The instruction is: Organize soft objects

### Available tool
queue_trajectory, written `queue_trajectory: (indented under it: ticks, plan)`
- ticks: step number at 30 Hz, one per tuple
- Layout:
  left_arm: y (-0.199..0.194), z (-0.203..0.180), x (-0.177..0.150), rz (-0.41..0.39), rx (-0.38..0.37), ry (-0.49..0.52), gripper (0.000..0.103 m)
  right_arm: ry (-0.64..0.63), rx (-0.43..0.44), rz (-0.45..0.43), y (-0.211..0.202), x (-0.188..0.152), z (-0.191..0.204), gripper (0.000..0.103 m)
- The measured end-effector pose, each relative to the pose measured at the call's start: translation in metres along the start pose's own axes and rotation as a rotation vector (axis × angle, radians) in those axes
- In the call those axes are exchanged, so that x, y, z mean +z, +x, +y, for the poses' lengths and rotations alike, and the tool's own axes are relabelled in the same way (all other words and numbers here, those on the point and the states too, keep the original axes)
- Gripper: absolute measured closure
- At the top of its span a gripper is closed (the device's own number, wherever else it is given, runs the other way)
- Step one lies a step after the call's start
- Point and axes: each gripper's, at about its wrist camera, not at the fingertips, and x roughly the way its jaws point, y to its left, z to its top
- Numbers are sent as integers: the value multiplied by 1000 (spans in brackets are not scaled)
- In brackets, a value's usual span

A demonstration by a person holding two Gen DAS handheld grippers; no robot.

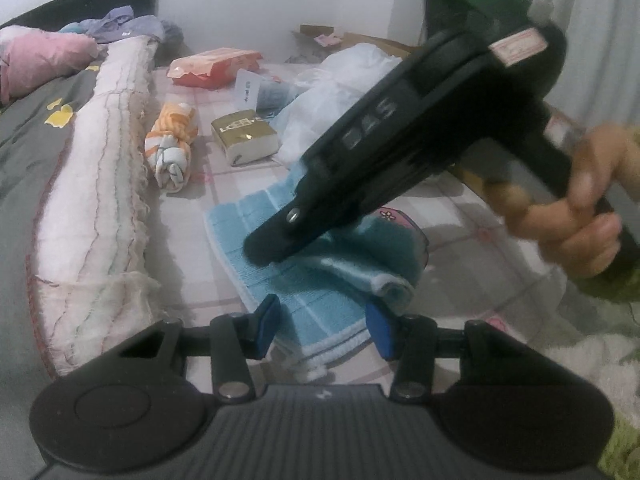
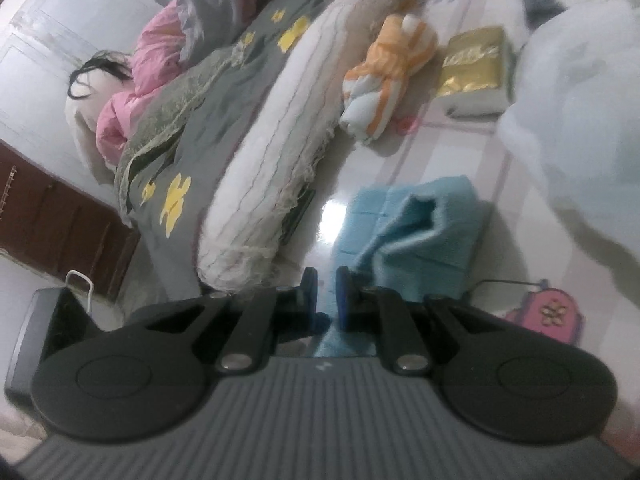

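Folding the blue towel looks to be the step in hand, judged from its doubled-over right half and the flat left half spread on the checked bedsheet.

Nearest the left wrist camera, the left gripper stands partly parted, its blue pads either side of the towel's near white-trimmed edge; whether they press on the cloth I cannot tell, though they seem apart from it. Just beyond, over the towel's middle, the right gripper is clenched, its tips low on the cloth. In its own view the right gripper's pads sit almost together with a strip of blue between them, so it appears to pinch a fold of the towel.

The next move probably calls for carrying that pinched layer across and laying it flat, with the left gripper steadying the near edge.

Beyond the towel lie an orange-and-white rolled cloth and a gold tissue pack.
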Motion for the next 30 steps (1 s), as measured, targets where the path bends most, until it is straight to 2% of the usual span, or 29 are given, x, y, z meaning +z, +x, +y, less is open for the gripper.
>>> queue_trajectory:
  ticks: [5,11,14,16,21,28,30]
  plan:
    - [-6,1,4,2,7,0,54,18,-4,19,15,0,-8,95]
    - [-26,0,10,-54,-21,1,53,127,53,15,21,-1,-31,103]
    - [-27,1,14,-79,-76,-50,48,190,82,22,23,-1,-39,103]
    - [-21,1,17,-61,-98,-94,48,209,85,26,24,-1,-40,103]
    - [-8,1,20,-42,-71,-187,39,249,78,36,27,1,-39,103]
    - [2,0,21,-16,-43,-268,40,330,95,53,27,2,-45,102]
    - [5,2,21,-7,-37,-304,48,331,93,51,28,2,-44,101]
